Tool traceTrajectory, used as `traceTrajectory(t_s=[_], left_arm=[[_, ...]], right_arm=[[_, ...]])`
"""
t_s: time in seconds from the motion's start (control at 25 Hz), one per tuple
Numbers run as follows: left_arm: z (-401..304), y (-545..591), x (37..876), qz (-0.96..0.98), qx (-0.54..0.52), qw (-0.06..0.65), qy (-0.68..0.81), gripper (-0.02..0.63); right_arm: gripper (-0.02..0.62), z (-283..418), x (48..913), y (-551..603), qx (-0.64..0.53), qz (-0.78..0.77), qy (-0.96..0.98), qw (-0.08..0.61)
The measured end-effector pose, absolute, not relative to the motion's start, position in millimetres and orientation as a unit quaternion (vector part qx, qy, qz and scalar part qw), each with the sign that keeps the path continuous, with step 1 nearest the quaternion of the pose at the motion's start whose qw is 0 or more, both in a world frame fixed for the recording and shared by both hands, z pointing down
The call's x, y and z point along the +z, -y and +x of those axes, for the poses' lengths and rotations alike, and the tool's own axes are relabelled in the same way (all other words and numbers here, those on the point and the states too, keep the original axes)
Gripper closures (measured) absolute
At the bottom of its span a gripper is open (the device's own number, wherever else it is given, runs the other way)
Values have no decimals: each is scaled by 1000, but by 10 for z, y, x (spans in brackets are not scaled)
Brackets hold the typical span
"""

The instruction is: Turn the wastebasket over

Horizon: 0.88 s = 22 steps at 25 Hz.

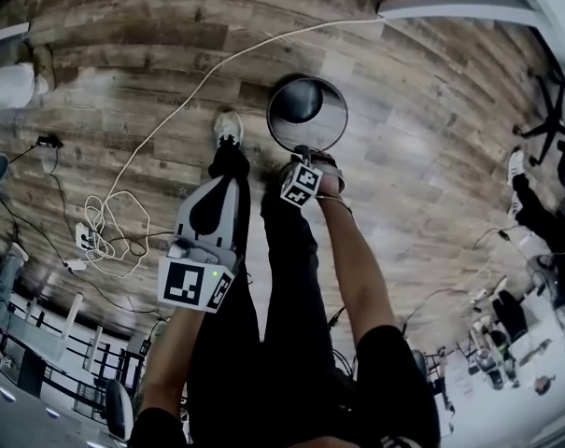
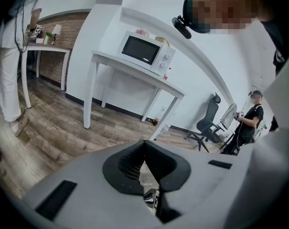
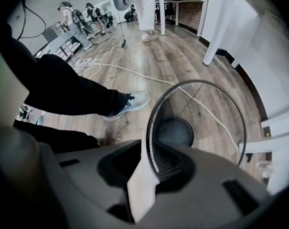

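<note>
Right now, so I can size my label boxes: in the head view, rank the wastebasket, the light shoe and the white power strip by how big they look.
1. wastebasket, clearly the largest.
2. light shoe.
3. white power strip, the smallest, though only a little smaller than the shoe.

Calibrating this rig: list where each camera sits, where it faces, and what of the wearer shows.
Head view: on the head, looking steeply down at the floor; legs, forearms, left gripper, right gripper show.
Left gripper view: on that gripper, looking across the room at a microwave on a table; its jaws show.
Right gripper view: on that gripper, looking down into the wastebasket; jaws, leg, shoe show.
Shared: head and right gripper views both show wastebasket and shoe.
</note>
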<state>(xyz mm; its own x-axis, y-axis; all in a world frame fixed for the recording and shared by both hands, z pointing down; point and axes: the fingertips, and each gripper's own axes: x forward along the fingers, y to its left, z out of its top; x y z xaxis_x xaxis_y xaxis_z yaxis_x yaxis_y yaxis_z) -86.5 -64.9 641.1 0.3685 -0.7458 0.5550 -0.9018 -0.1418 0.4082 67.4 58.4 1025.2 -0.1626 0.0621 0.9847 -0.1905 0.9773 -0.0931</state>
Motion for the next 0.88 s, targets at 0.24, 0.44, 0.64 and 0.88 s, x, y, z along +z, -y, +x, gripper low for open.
traceTrajectory(t_s=[0.24,0.44,0.64,0.88], left_arm=[[-791,636,5976,757,105,329,555,572],[-762,565,5255,762,98,295,568,572],[-647,367,4539,765,81,272,578,572],[-682,-21,3546,758,64,233,606,572]], right_arm=[[502,643,9721,-408,137,101,772,613],[537,720,8912,-120,227,210,770,559],[554,776,8049,230,303,292,767,484],[560,823,6638,451,281,359,800,391]])
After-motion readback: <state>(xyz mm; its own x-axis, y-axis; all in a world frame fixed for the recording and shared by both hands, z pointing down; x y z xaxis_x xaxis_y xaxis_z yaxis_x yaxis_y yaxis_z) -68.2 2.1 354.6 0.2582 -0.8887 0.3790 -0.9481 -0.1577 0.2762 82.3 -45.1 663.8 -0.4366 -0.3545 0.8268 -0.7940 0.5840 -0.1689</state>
